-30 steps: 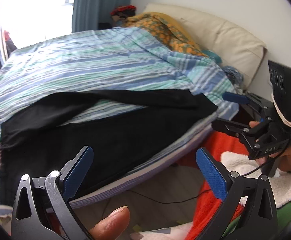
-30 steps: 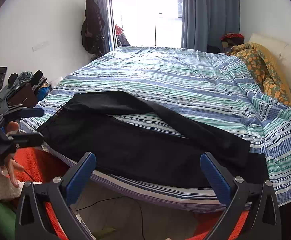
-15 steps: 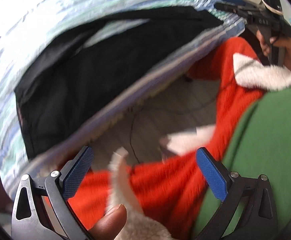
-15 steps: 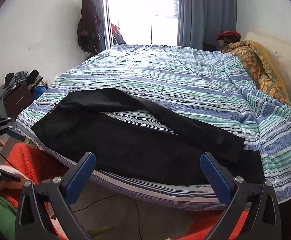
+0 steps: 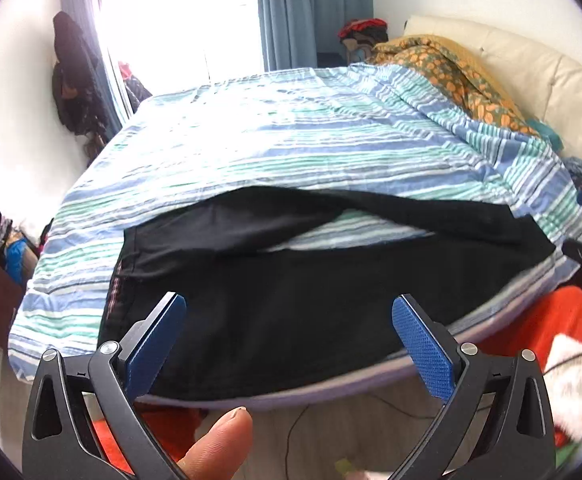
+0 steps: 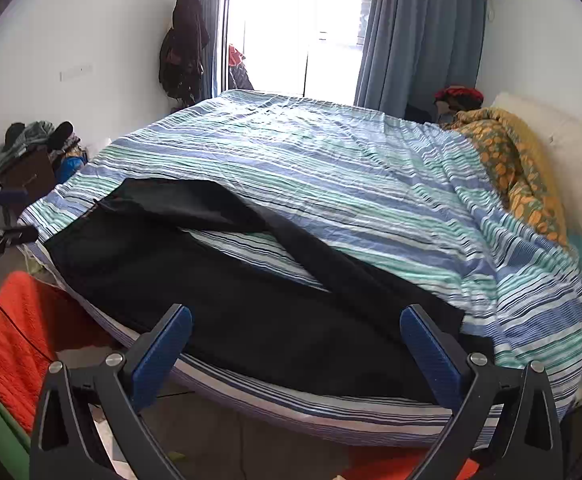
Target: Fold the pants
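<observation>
A: Where are the black pants (image 5: 291, 300)?

B: Spread along the near edge of the striped bed (image 5: 291, 140), waistband left, legs splayed rightward, likely laid flat for folding.

A: The grippers?

B: Left gripper (image 5: 289, 330) and right gripper (image 6: 295, 338) hover before the bed, fingers apart, holding nothing.

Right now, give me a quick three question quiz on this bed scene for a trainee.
1. True or false: the black pants lie fully flat, both legs together.
2. Which holds cloth: A left gripper, B right gripper, C neither?
3. Fill in: the pants lie on a ____ sheet.

Key
1. False: the legs spread apart, with sheet showing between them.
2. C: both grippers are open and short of the pants.
3. Striped.
</observation>
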A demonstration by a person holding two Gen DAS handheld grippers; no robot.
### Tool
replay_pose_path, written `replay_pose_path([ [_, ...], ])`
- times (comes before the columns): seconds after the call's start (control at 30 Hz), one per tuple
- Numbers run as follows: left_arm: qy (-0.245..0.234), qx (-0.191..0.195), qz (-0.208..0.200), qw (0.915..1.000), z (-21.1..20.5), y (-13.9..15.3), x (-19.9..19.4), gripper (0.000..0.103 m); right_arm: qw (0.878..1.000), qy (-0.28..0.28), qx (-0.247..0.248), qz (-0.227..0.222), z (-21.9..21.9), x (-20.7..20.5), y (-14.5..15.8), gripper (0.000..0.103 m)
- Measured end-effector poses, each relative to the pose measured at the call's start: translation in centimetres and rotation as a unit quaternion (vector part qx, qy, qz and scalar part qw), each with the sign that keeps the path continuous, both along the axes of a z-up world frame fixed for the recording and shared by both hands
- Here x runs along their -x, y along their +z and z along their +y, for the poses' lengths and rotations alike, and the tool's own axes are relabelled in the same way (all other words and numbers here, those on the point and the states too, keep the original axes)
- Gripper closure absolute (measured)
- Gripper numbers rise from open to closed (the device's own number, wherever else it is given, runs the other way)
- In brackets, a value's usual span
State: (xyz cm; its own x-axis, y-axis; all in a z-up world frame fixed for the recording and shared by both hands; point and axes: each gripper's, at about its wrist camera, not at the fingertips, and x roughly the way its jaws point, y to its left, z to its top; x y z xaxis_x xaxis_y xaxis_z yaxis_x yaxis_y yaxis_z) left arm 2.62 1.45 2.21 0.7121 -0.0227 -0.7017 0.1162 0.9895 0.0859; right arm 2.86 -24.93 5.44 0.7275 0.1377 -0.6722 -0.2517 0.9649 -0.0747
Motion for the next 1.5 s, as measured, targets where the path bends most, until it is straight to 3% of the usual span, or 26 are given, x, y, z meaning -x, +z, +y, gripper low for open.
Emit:
replay_pose_path([
  [0.17, 0.009, -0.006, -0.003, 0.9999, -2.5, -0.1, -1.2, 0.000, 1.000, -0.017, 0.018, 0.015, 0.1, 0.7, 0.4, 0.000],
  [0.27, 0.032, -0.025, 0.006, 0.9992, -2.2, -1.3, -1.2, 0.000, 0.999, -0.030, -0.005, 0.036, 0.5, 1.5, -0.4, 0.000],
  [0.4, 0.050, -0.013, 0.028, 0.9983, -1.2, -1.9, -0.9, 0.000, 0.997, -0.049, -0.025, 0.050, 1.4, 1.7, -1.7, 0.000],
  [0.53, 0.052, -0.026, 0.033, 0.9978, -1.5, -2.1, -1.2, 0.000, 0.997, 0.004, -0.081, 0.005, 3.2, 2.0, -1.4, 0.000],
  [0.6, 0.055, -0.026, 0.040, 0.9973, -1.4, -2.3, -1.4, 0.000, 0.996, 0.037, -0.084, -0.013, 4.8, 1.7, -1.3, 0.000],
  [0.77, 0.060, -0.035, 0.041, 0.9967, -1.5, -2.1, -1.1, 0.000, 0.998, 0.036, -0.056, 0.003, 6.9, 0.1, -1.6, 0.000],
  [0.97, 0.052, -0.031, 0.058, 0.9965, -1.9, -2.8, -1.2, 0.000, 0.990, 0.047, -0.129, 0.030, 6.1, 0.8, -1.5, 0.000],
  [1.1, 0.044, -0.026, 0.067, 0.9964, -2.1, -3.3, -1.1, 0.000, 0.995, 0.027, -0.084, 0.039, 6.9, 1.0, -1.9, 0.000],
  [1.5, 0.041, -0.020, 0.083, 0.9955, -1.7, -4.2, -0.8, 0.000, 0.997, -0.021, -0.035, 0.062, 7.0, 1.1, -2.7, 0.000],
])
